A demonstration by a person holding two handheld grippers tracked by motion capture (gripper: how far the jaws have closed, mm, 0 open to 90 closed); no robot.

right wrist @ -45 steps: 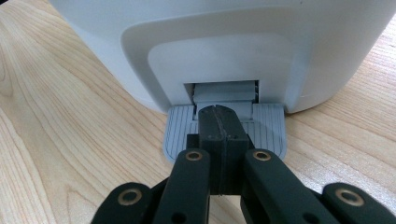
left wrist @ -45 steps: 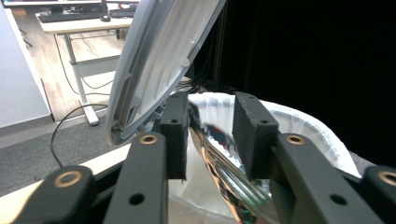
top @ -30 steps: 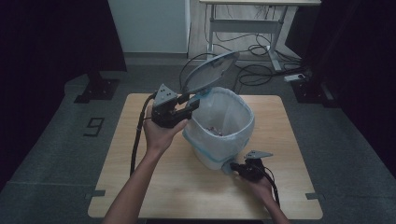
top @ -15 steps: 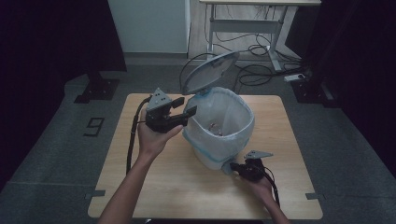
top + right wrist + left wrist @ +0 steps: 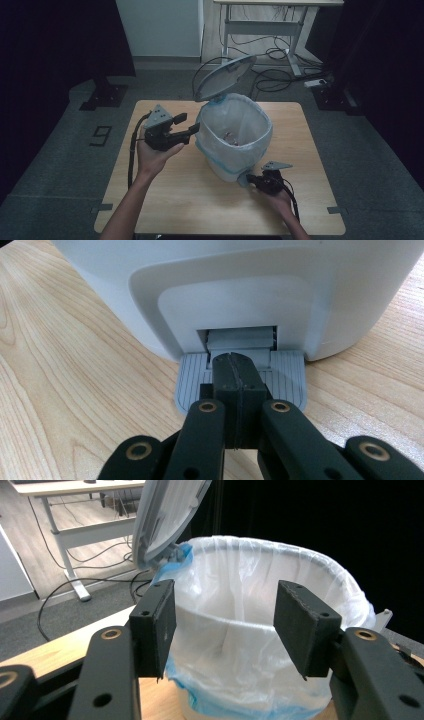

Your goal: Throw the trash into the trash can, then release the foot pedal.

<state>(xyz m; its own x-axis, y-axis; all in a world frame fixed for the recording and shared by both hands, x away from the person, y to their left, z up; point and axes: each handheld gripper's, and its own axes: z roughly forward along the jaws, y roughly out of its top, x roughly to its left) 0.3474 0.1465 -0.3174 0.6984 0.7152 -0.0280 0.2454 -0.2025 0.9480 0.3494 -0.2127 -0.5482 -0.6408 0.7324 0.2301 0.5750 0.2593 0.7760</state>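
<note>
The white pedal bin (image 5: 235, 145), lined with a translucent bag (image 5: 250, 625) edged in blue, stood near the middle of the wooden surface (image 5: 165, 200), its grey lid (image 5: 223, 77) tipped up at the far side. At its base the right gripper (image 5: 235, 371), jaws clenched together with nothing between them, pressed down on the ribbed grey foot pedal (image 5: 192, 382) (the tips lay right on it). The left gripper (image 5: 225, 625) hung released just beside the bin's left rim, jaws wide apart and holding nothing, pointing at the bag.
</note>
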